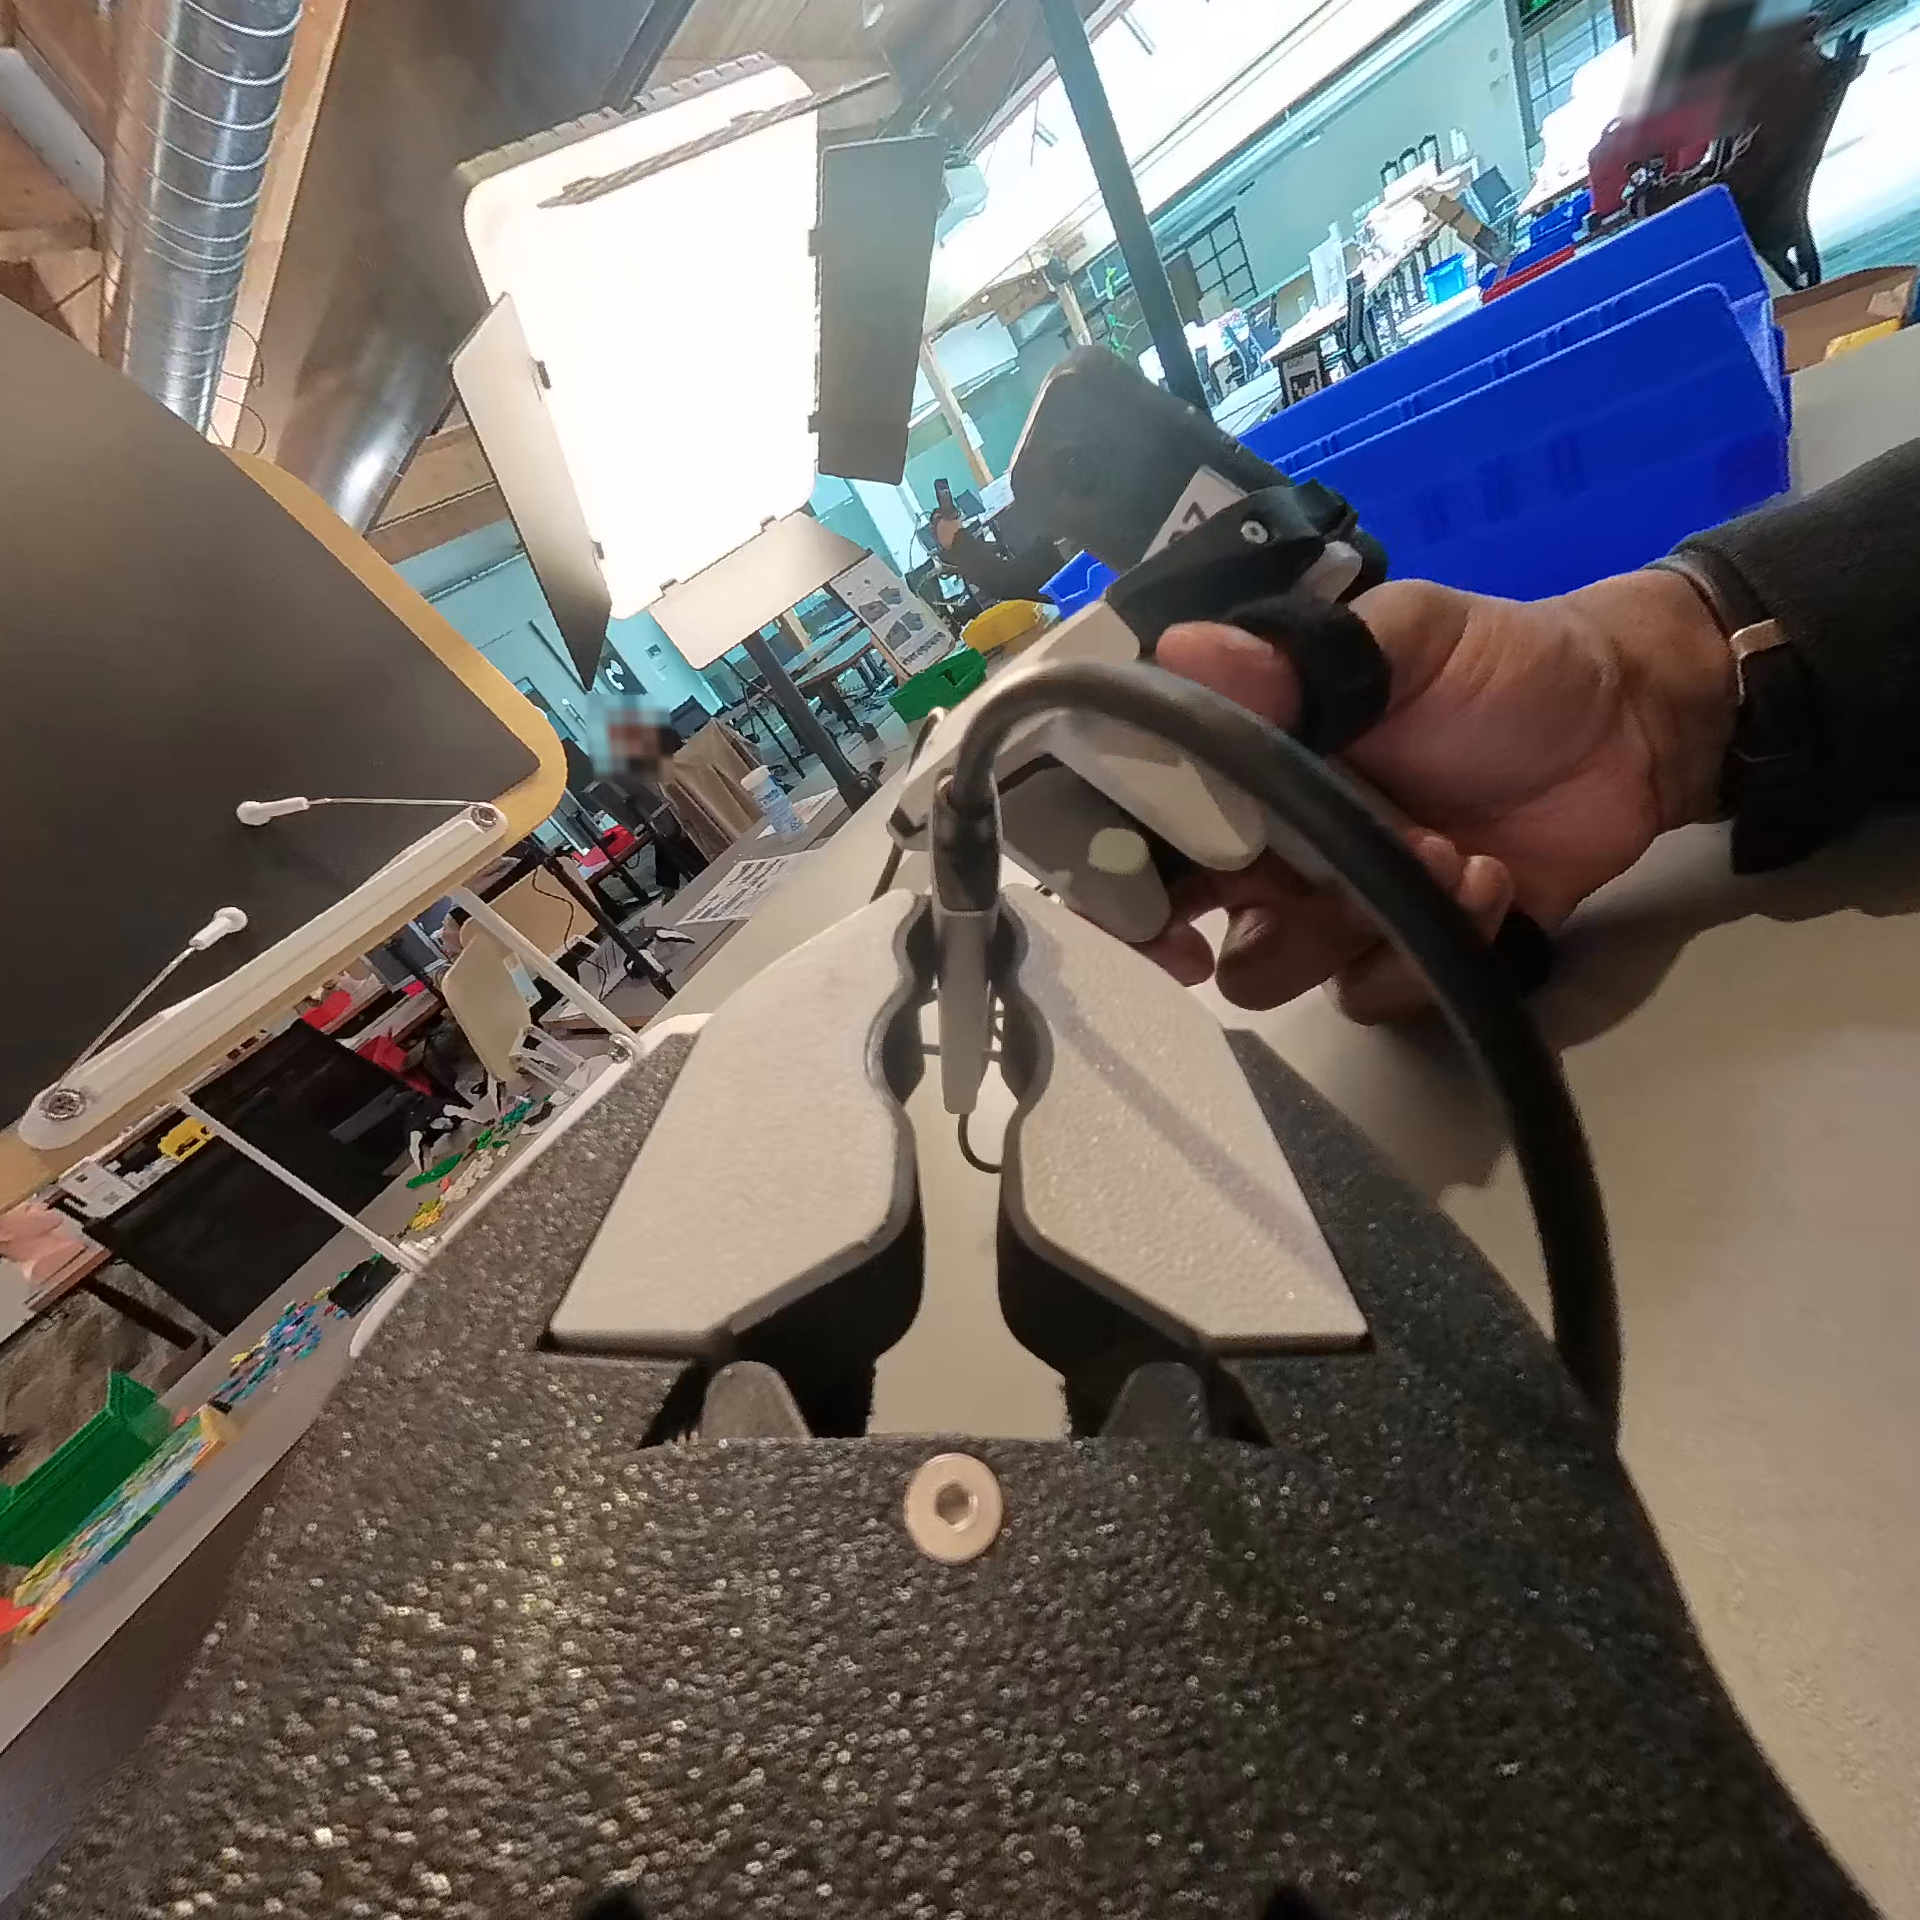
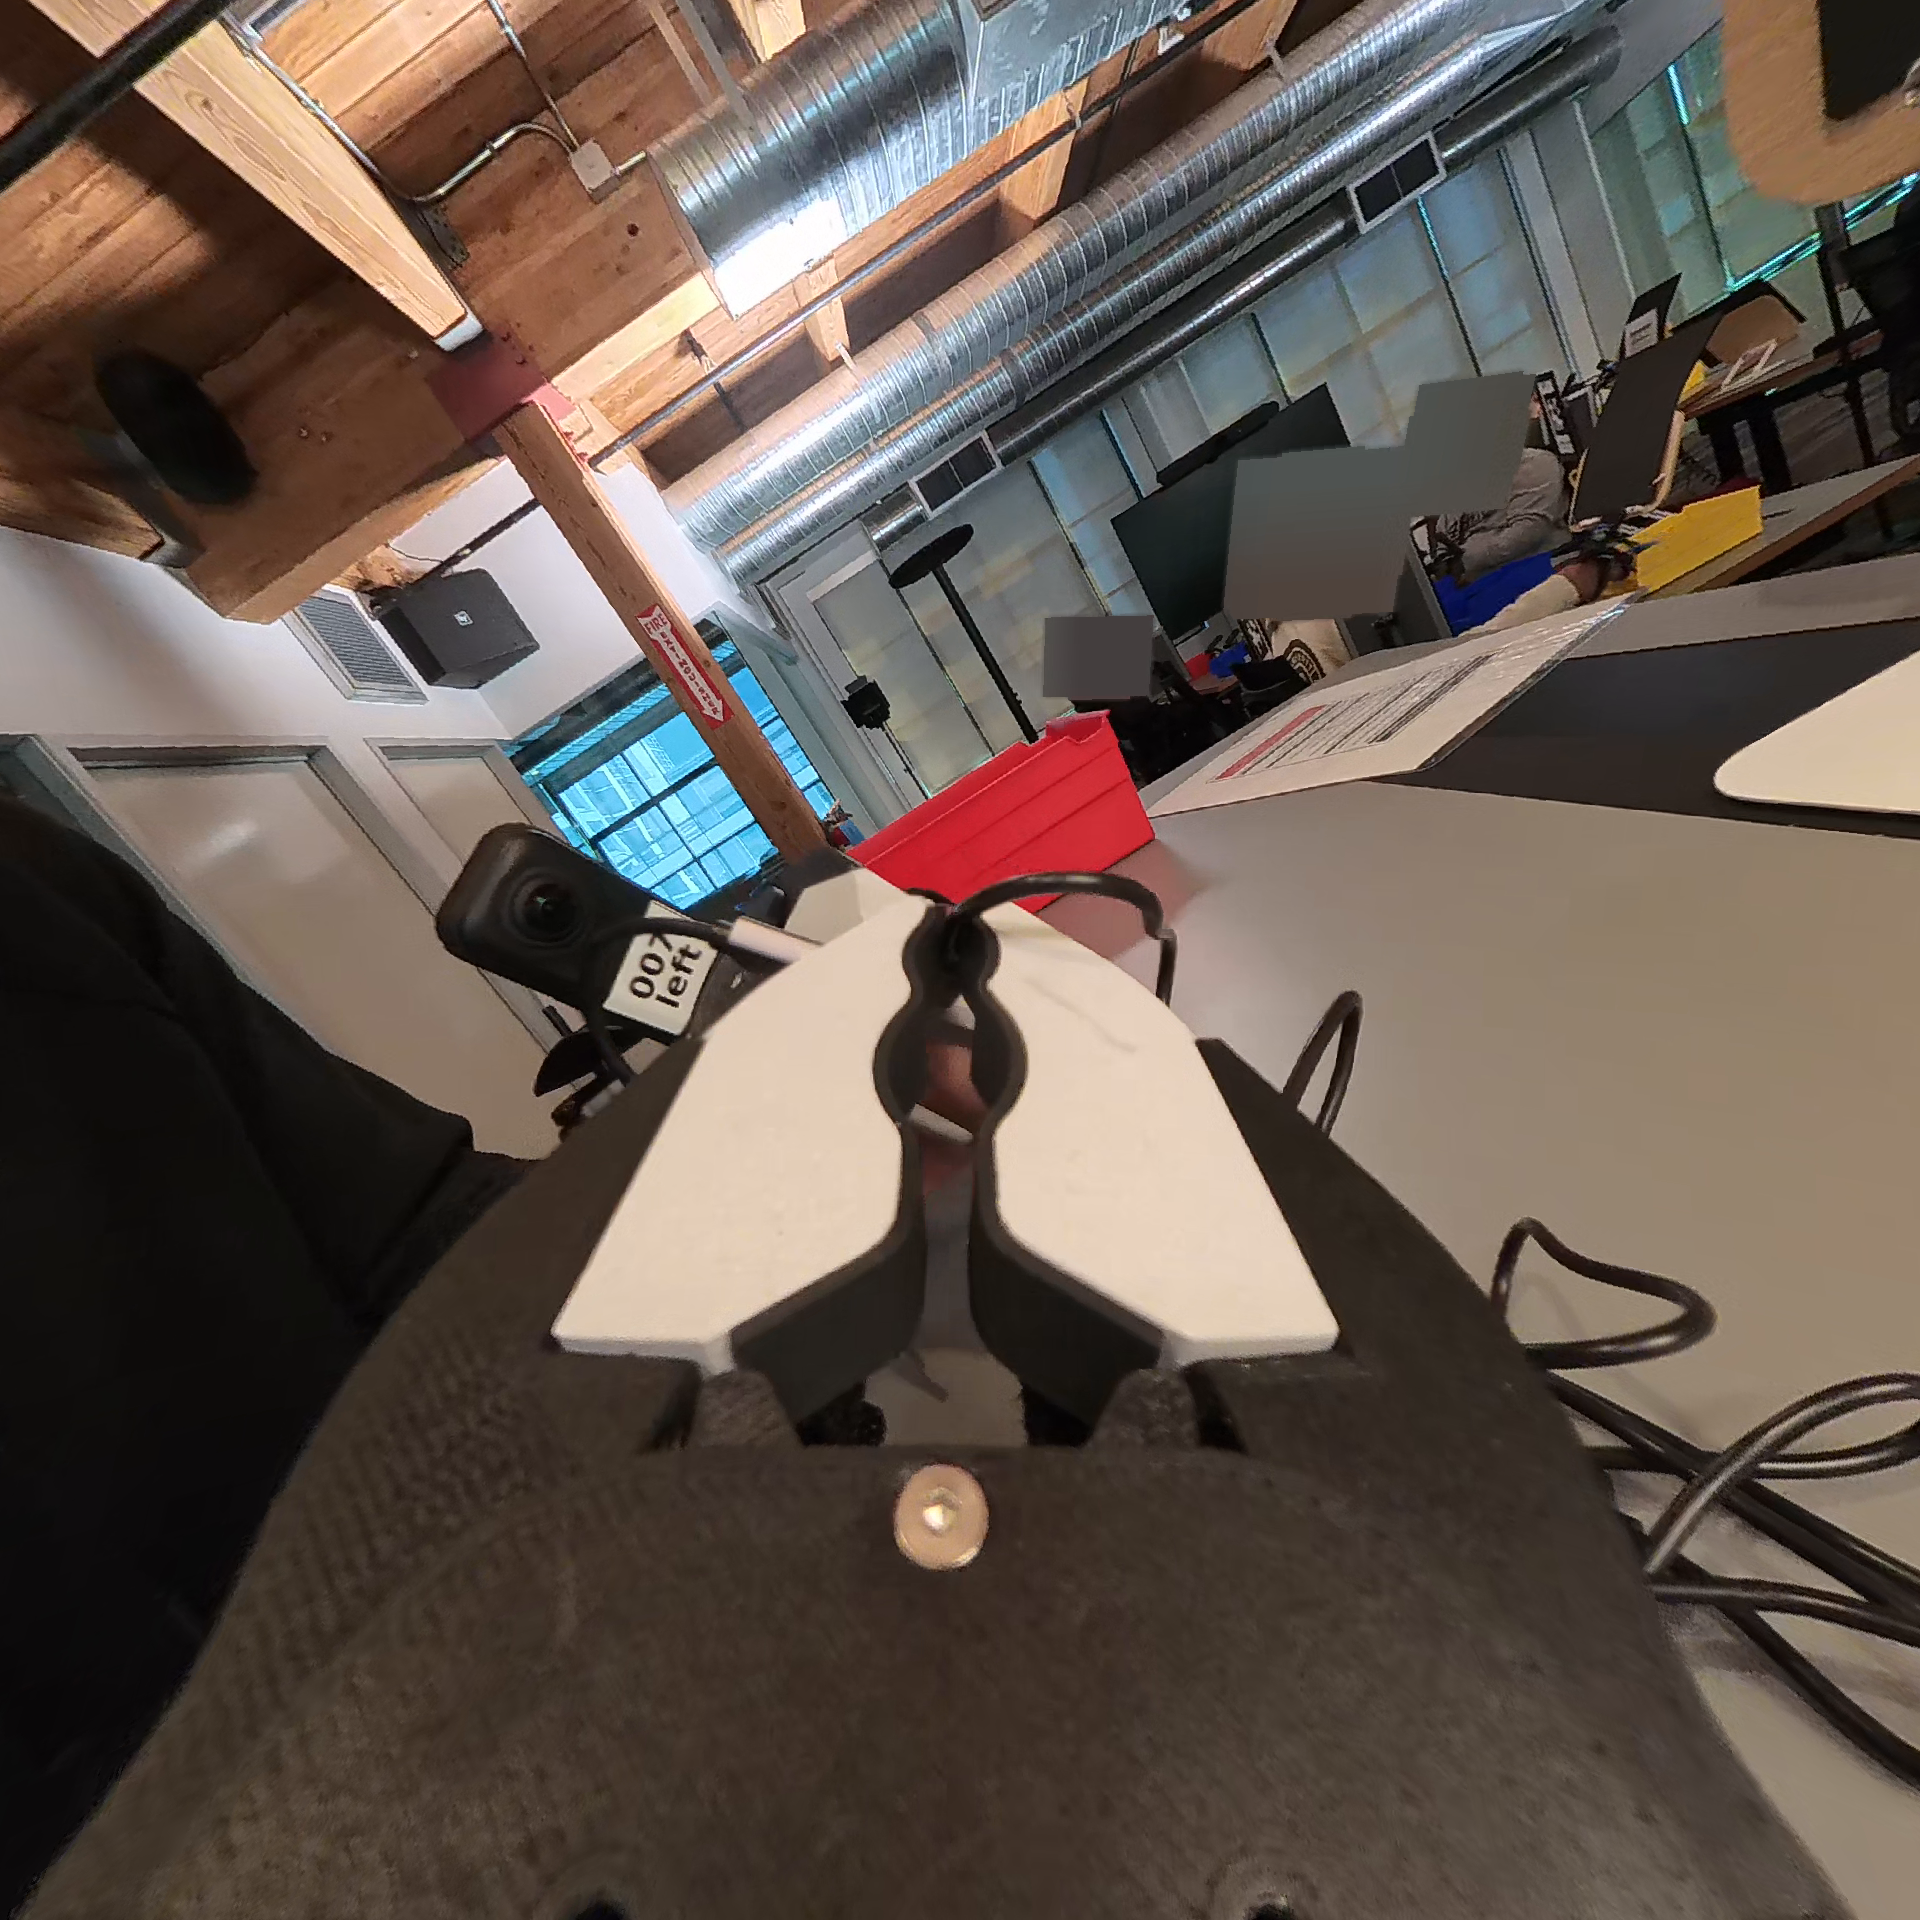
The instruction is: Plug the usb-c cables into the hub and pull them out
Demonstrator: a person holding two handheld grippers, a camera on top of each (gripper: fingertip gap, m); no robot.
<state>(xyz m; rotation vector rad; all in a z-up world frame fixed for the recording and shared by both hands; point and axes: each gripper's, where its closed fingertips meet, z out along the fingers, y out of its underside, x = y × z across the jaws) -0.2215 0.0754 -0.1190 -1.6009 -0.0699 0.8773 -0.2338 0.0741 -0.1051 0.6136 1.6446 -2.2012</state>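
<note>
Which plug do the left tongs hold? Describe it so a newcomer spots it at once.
Start at the grey table. Above it, the left tongs pinch a slim grey metal plug, upright. Unlike the thin wire below, its black cable is thick and arcs rightward.

White tag on left gripper; red sign on wooden post

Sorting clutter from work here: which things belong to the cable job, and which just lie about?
Job: left gripper shut on grey plug; right gripper shut on thin cable.
Lying about: blue bins, red bin, loose cables, printed sheet.
</note>
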